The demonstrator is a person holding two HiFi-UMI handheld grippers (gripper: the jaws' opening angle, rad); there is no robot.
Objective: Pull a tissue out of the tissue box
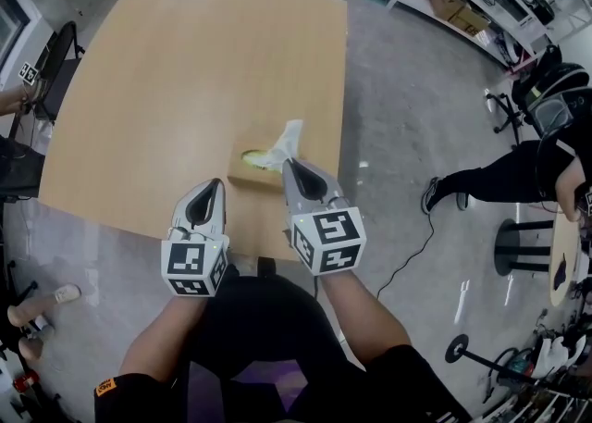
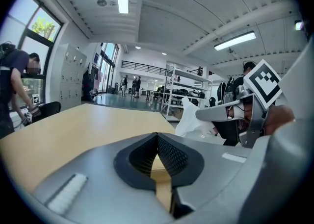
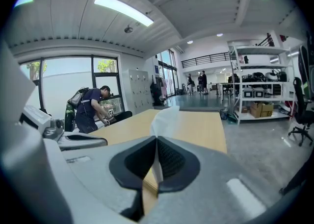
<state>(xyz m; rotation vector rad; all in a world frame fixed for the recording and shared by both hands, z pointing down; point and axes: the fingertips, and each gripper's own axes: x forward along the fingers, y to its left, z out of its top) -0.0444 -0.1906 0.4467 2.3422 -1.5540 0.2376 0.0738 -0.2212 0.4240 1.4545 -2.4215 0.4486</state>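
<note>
I'm working the pull step, with the grey right tongs pressed together on the thin white paper tissue. In the right gripper view the sheet is sitting edge-on between the ribbed pads of these tongs and standing up past their tips. The grey left tongs are hanging just beside them on the left. Their pads are meeting at the tip with nothing between them, so they are idle.

The tissue's lower end is trailing towards the yellow-green slot of the low wood-coloured tissue box. The box is sitting near my edge of the pale wooden table. I'm judging that the tail isn't yet free of the slot, though the head view is too small to be sure.

To do this well, I'm aiming to draw straight up along the sheet's own length rather than sideways, since a slanted pull could tear the paper or drag the light box. If the box is lifting, I'm thinking of setting the left tongs down on its top.

The tissue's long axis is running from the slot up and slightly rightwards, and its loose, crumpled end is pointing up and away from me.
</note>
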